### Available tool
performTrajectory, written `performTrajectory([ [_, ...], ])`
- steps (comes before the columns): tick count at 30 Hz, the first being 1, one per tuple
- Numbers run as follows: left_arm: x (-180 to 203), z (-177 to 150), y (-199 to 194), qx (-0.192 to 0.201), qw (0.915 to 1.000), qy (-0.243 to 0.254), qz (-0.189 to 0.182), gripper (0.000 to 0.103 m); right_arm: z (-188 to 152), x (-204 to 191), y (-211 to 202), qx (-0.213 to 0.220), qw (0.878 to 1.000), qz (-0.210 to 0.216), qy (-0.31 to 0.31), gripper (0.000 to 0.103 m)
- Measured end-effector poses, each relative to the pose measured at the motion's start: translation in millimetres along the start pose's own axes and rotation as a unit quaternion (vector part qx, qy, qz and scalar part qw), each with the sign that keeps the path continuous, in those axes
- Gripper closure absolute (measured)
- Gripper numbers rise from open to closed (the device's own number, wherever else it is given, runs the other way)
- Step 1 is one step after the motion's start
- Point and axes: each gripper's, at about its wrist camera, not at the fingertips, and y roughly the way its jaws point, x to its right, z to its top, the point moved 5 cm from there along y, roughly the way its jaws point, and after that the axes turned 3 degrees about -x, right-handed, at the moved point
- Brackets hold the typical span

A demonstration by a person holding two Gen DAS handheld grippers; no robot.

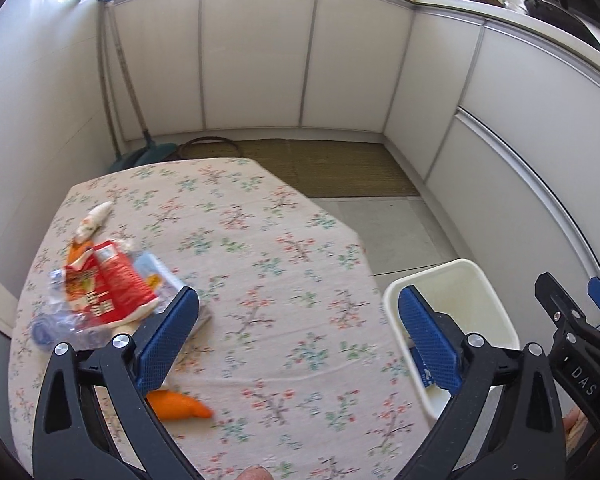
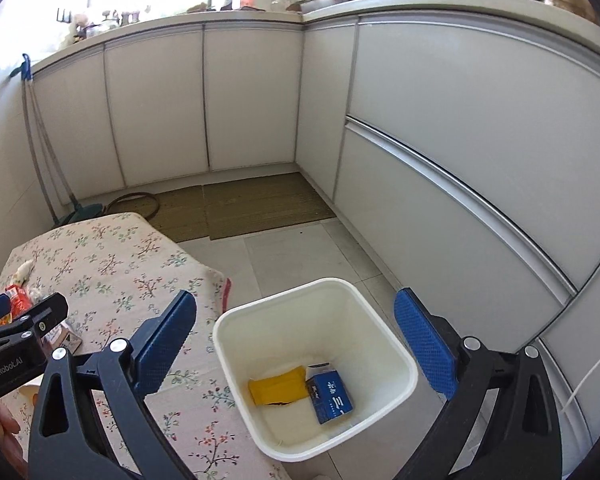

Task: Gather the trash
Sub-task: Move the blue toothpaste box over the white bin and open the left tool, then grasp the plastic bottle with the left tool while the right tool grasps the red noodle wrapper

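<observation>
My left gripper hangs open over the flowered table, nothing between its blue pads. A red snack wrapper, a crushed clear bottle, a white crumpled tissue and a pale packet lie in a heap at the table's left. An orange peel piece lies near the front. My right gripper is open above the white bin, which holds a blue carton and a yellow wrapper. The bin stands on the floor by the table's right edge.
White kitchen cabinets line the back and right. A woven mat covers the floor beyond the table. A broom and mop lean in the left corner. The other gripper shows at the right edge of the left wrist view.
</observation>
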Motion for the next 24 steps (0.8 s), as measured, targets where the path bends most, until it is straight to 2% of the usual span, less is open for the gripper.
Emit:
performTrajectory([
  [14,-120.8,-28.2,-8.6,-0.016,0.9958,-0.053,0.073,0.007,-12.1,-115.8,-9.9,-0.007,0.995,0.060,-0.084,0.007],
  [16,-141.2,-33.7,-6.1,-0.026,0.9936,-0.073,0.082,0.007,-14.5,-127.8,-10.1,-0.007,0.994,0.065,-0.092,0.007],
  [20,-180.4,-43.3,-1.7,-0.052,0.9871,-0.132,0.074,0.007,-19.3,-147.3,-7.6,-0.016,0.992,0.074,-0.103,0.007],
  [24,-220.4,-52.7,2.5,-0.072,0.9738,-0.205,0.069,0.007,-23.5,-169.4,-7.5,-0.022,0.989,0.087,-0.114,0.007],
])
